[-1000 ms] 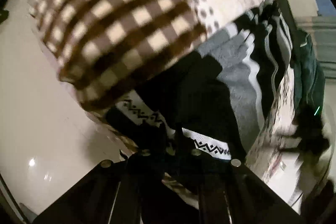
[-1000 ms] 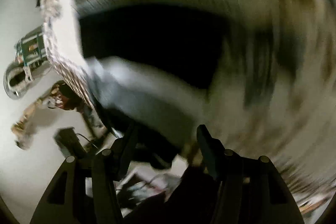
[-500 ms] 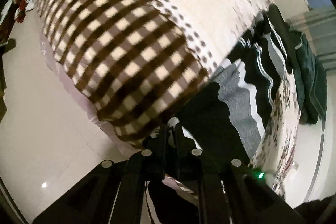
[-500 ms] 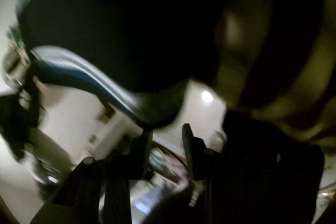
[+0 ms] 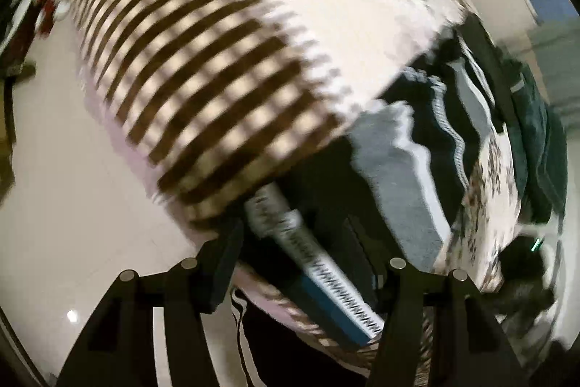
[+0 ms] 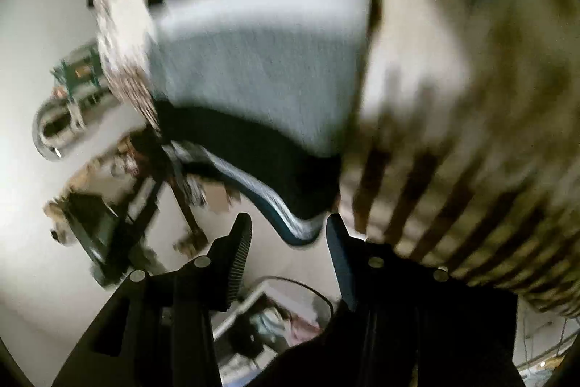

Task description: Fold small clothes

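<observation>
Garment, dark with grey and white bands, lies on the bed near the edge, its patterned waistband between the fingers of the left tongs, which stand apart. The right tongs are also apart, a hem corner just ahead. A grasp for a fold is judged in hand; closing on both edges is called for next.
</observation>
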Available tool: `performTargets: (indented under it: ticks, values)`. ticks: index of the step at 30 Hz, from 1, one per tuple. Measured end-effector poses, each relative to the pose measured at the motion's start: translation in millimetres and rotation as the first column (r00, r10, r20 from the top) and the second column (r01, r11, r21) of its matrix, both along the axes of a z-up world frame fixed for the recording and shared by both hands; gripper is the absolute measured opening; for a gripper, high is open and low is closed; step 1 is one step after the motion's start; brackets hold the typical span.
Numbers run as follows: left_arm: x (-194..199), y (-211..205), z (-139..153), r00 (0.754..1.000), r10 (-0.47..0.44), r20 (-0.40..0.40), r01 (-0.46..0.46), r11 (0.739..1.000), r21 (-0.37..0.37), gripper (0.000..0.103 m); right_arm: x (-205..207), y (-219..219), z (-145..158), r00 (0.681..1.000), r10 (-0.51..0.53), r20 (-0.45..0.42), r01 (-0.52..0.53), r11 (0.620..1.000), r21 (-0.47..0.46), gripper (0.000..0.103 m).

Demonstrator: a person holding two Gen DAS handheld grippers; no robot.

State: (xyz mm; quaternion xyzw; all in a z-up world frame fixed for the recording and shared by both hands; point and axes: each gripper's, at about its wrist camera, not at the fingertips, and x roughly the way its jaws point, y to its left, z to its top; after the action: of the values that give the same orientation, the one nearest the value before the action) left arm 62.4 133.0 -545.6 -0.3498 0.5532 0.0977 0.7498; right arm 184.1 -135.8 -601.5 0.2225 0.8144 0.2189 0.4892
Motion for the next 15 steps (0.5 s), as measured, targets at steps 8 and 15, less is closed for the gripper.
performTargets:
  ticks: [8, 15]
  values:
    - [48, -18, -21, 0.988, -0.149, -0.028, 0.151, 0.986, 0.077, 0.054, 242, -5, 80, 0.953, -0.135, 0.272, 0.151, 0.988, -0.038, 0.061]
    - [58, -9, -49, 0.978, -0.201, -0.054, 0.204, 0.977, 0.057, 0.054, 436, 60, 61, 0.918, -0.096, 0.386, 0.181, 0.965, -0.191, 0.061]
